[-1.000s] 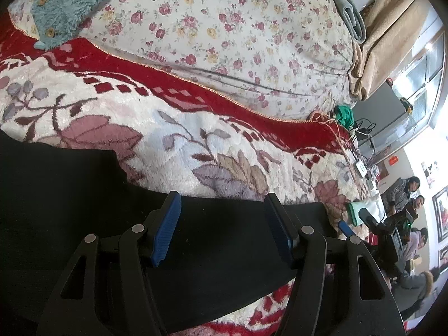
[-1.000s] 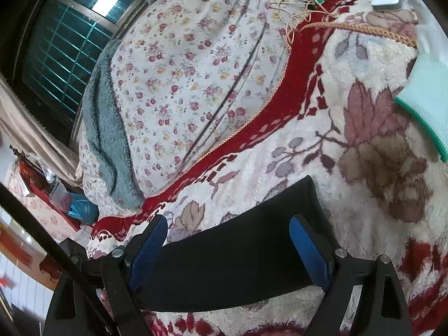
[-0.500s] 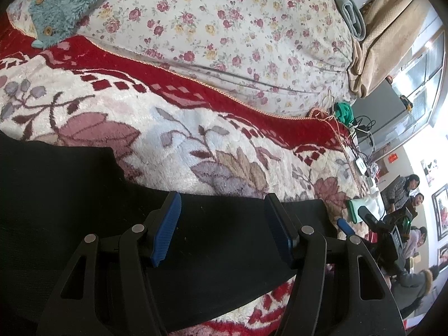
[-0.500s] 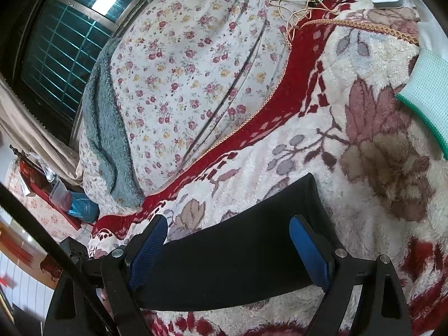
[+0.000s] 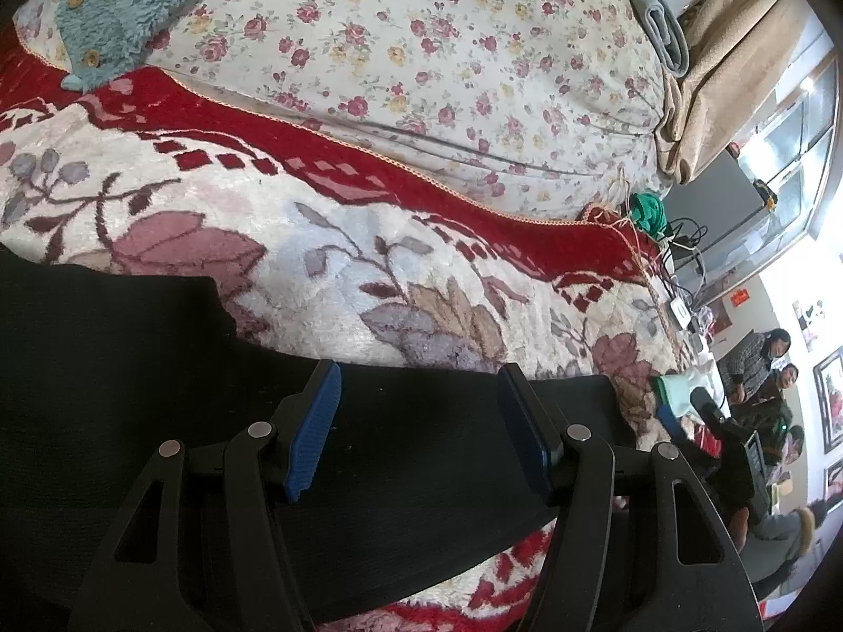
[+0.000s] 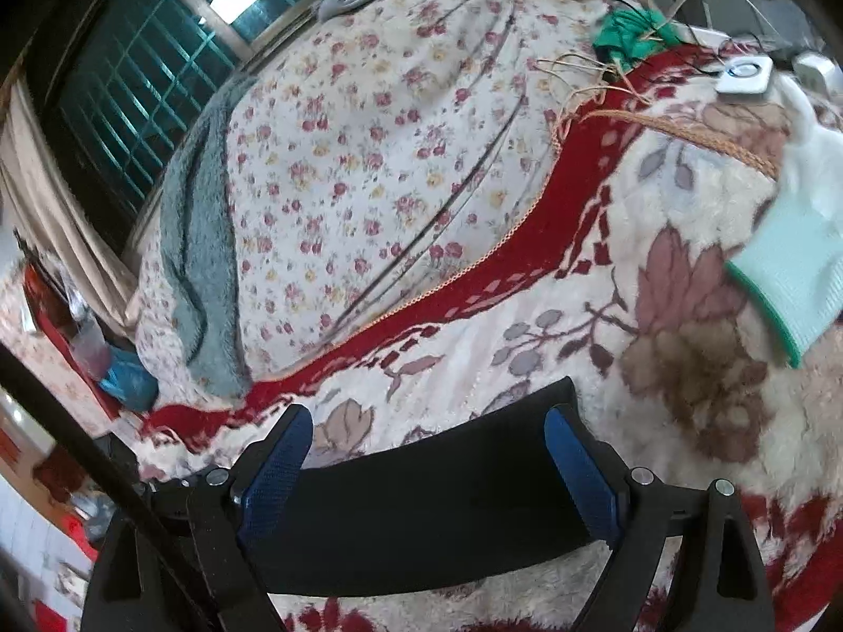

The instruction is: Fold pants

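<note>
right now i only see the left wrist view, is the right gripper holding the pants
Observer: No. The right gripper is open, its pads apart over the pants, nothing pinched.
Operator: where's the leg end relative to it
Observer: The leg ends just past the pad on the picture's right, lying flat on the blanket.
Operator: anything in that gripper's way
Observer: A mint cloth lies further right and ahead of that pad, with bare blanket between it and the pants.
</note>
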Available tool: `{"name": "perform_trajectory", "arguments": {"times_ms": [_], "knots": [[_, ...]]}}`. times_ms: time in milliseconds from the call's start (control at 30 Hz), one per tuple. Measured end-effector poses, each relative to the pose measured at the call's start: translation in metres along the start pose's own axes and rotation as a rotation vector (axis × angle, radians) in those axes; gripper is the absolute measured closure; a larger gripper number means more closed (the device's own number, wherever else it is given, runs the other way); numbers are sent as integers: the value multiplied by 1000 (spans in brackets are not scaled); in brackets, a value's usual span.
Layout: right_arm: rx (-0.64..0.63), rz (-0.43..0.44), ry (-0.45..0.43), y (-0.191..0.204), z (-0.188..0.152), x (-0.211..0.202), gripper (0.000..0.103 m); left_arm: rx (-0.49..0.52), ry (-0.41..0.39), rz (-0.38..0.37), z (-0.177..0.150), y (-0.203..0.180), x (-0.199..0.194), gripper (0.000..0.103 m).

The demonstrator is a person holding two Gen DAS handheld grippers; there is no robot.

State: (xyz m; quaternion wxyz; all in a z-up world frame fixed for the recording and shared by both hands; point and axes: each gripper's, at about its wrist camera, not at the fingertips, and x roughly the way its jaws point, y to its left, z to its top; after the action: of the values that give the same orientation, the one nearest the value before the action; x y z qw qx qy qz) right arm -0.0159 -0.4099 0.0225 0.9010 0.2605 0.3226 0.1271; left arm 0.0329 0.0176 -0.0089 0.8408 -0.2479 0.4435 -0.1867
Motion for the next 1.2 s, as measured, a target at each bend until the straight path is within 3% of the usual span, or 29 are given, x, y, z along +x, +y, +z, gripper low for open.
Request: {"name": "perform_trajectory", "arguments": {"times_ms": [167, 367, 500, 667, 933, 1133, 1200], "knots": [[326, 37, 84, -54, -3, 4, 14, 9, -1, -33, 0, 0, -5, 41], [545, -49, 88, -84, -11, -12, 17, 64, -1, -75, -1, -13, -10, 41], [606, -64, 153, -90, -17, -22, 21, 100, 10, -83, -4, -21, -9, 41], [672, 98, 269, -91, -32, -10, 31, 127, 23, -78, -6, -26, -7, 41], [661, 41, 333, -92, -34, 13, 43, 108, 22, -76, -4, -21, -7, 41], [646, 58, 337, -96, -26, 22, 61, 108, 19, -85, -4, -21, -9, 41], [642, 45, 334, -96, -27, 23, 64, 126, 29, -138, -7, -30, -13, 41]]}}
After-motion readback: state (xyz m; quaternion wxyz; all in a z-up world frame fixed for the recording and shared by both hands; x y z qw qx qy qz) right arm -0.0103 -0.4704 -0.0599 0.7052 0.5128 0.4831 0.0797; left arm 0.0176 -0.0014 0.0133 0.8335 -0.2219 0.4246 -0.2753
